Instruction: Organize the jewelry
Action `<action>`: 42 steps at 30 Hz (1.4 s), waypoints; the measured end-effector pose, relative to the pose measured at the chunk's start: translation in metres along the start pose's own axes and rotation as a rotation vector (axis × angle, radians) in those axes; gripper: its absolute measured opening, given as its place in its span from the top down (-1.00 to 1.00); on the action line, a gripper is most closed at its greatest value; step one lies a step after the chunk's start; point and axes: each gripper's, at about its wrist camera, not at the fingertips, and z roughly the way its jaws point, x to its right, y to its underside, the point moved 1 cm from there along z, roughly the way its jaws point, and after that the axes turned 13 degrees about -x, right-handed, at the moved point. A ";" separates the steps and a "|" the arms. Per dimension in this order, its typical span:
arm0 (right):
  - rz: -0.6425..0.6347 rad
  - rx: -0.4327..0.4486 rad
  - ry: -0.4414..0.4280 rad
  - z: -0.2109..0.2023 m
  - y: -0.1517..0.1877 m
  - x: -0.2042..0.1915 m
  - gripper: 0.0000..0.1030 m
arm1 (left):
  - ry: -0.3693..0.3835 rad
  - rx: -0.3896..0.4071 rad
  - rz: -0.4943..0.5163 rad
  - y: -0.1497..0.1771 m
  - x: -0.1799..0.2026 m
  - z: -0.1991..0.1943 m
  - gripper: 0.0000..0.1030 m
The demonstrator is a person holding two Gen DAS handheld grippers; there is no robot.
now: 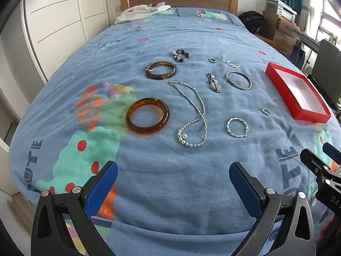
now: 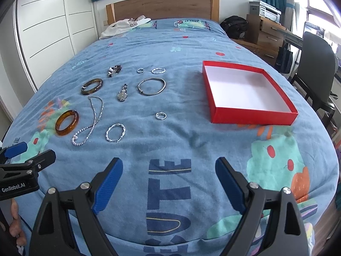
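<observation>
A: We start nearest us. Our left gripper (image 1: 173, 177) sits at the bottom of the left wrist view with its blue-padded jaws spread wide and nothing between them. Our right gripper (image 2: 169, 173) is the same in the right wrist view: released, empty, poised over the blue printed blanket (image 2: 191, 140).

B: So we haven't picked anything yet. We'd judge the task as barely begun.

A: Agreed. Just beyond the jaws, in the centre of the left wrist view, lie the thick amber resin bangle (image 1: 147, 117), the long silver bead necklace (image 1: 192, 115) and the twisted silver wire bracelet (image 1: 237, 127), each apart from the others.

B: Spread singly like that, each piece probably can be pinched without dragging a neighbour. The necklace looks limp and may trail.

A: Farther up we see a small silver ring (image 1: 266, 111), the dark tortoiseshell bangle (image 1: 161, 70), a small silver wristwatch (image 1: 214, 82) and a thin metal bangle (image 1: 238, 80). Beyond those lie a dark beaded bracelet (image 1: 180, 55), a tiny dark ring (image 1: 212, 60) and a small twisted silver ring (image 1: 232, 64).

B: And the container?

A: The shallow red cardboard box with white lining (image 2: 253, 115) rests at the right of the right wrist view, open-topped. Nothing lies in it.

B: It sits nearer our right gripper, so we'd guess that one does the dropping in.
</observation>
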 end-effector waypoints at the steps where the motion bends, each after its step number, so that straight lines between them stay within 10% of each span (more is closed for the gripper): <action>1: 0.006 0.000 -0.005 0.000 0.000 0.001 -0.73 | 0.000 0.003 0.001 0.000 0.000 0.000 -0.99; 42: -0.026 -0.031 -0.015 0.009 -0.001 -0.007 -0.73 | 0.015 -0.046 -0.021 -0.001 -0.014 0.012 -0.99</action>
